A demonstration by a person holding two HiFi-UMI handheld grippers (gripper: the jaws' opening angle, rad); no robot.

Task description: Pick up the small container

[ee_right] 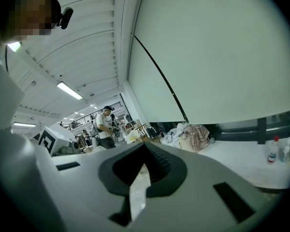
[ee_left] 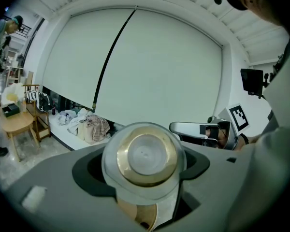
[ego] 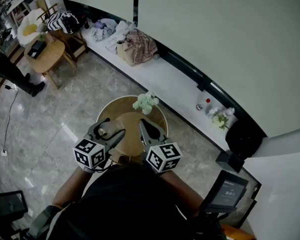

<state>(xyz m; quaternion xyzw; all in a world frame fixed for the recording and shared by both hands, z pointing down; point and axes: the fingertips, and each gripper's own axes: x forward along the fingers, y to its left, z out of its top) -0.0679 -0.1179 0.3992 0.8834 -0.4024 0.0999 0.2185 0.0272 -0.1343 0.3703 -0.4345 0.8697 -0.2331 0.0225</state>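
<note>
The left gripper has its jaws closed on the small container, a clear pot with a gold ring, gripping it on both sides. In the head view it is held over the left part of the round table. The right gripper is over the table's right part, its jaws pressed together with nothing between them. A small plant stands at the table's far edge.
</note>
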